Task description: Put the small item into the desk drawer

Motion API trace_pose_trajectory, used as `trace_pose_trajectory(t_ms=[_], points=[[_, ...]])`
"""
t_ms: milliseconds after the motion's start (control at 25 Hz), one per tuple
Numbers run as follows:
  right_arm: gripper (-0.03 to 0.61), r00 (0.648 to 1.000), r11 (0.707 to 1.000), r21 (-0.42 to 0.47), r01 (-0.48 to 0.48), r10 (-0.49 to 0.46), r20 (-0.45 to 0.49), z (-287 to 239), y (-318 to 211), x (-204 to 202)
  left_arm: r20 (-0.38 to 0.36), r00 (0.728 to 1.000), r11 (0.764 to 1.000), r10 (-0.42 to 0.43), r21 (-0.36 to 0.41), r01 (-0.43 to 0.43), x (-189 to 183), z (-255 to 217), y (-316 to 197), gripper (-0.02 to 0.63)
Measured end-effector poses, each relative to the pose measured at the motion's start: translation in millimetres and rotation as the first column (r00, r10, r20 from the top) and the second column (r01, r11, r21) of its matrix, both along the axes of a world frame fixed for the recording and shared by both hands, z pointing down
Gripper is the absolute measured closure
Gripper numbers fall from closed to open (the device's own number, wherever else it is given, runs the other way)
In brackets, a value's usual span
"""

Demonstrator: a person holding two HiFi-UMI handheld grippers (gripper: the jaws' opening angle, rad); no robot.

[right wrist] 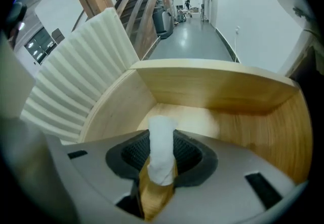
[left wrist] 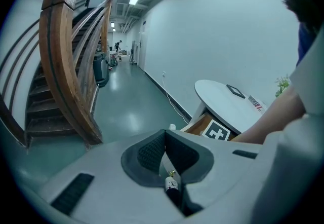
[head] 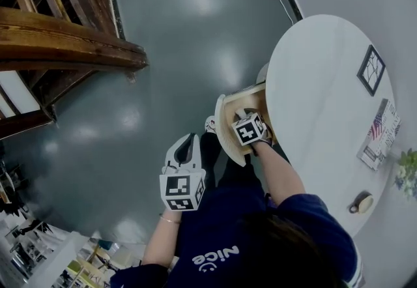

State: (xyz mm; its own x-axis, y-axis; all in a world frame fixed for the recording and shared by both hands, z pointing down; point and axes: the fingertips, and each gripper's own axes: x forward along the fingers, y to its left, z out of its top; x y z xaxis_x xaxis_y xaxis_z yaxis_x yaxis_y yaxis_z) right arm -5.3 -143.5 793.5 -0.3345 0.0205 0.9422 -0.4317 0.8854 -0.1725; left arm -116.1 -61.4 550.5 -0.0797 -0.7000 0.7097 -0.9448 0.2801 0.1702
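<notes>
1. My right hand-held gripper (right wrist: 162,153) is clamped on the small white item (right wrist: 161,134), which pokes up between the pads.
2. Gripper and item sit inside the open wooden drawer (right wrist: 217,94), above its bare bottom.
3. My left hand-held gripper (left wrist: 164,139) hangs beside the drawer over the grey floor (head: 182,52), jaws pressed together, nothing in them.
4. The round white surface (head: 319,78) above the drawer carries a dark frame (head: 371,70) and a flag-printed booklet (head: 380,133).
5. Farthest off is the wooden staircase (head: 58,39).
</notes>
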Motion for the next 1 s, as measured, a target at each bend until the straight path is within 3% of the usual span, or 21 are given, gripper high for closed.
trace_pose_trajectory(t_ms=[360,680,1000], points=[[0.439,0.995,0.996,-0.014,0.089,-0.09,-0.052,24,0,-4,0.028,1.0,0.998,-0.011,-0.064,0.013,-4,13,16,0.611],[0.436,0.994,0.996,-0.004,0.092,-0.092,-0.058,28,2,-6,0.03,1.0,0.997,-0.002,-0.079,0.004,-6,17,16,0.611],[0.344,0.998,0.997,-0.071,0.029,-0.032,-0.047,18,7,-13,0.029,0.999,0.998,-0.015,-0.054,0.017,-14,13,11,0.611]])
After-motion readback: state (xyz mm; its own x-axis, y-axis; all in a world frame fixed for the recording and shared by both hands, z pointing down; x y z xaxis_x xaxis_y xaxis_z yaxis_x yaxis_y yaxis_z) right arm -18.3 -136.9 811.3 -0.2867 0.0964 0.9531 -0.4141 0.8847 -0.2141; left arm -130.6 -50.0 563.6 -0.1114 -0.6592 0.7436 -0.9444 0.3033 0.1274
